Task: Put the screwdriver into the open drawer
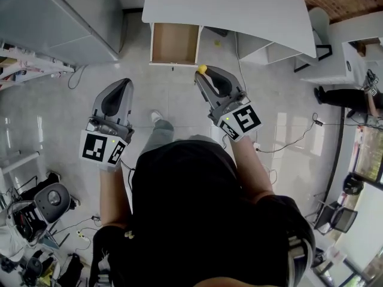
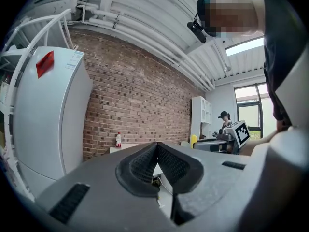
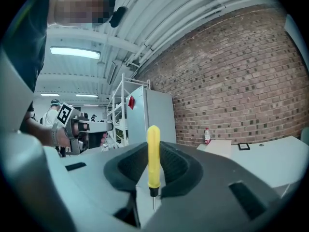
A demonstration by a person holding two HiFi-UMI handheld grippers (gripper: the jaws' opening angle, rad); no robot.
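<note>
In the right gripper view, a yellow-handled screwdriver [image 3: 153,153] stands upright between the pads, thin blade pointing down. My right gripper [image 3: 153,146] is shut on its handle. In the head view the right gripper [image 1: 202,74] reaches toward the open wooden drawer [image 1: 175,43] under the white table [image 1: 239,8], and the screwdriver's yellow tip [image 1: 202,69] sits just short of the drawer's front. My left gripper [image 1: 125,84] is held out to the left, level with the right one. Its pads meet at the tips with nothing between them [image 2: 157,145].
A tall grey cabinet [image 1: 66,17] stands left of the drawer. Cables trail over the tiled floor [image 1: 287,142] at the right. A white chair [image 1: 318,31] stands beside the table. A person [image 1: 350,97] is at the far right, and an office chair [image 1: 54,202] at the lower left.
</note>
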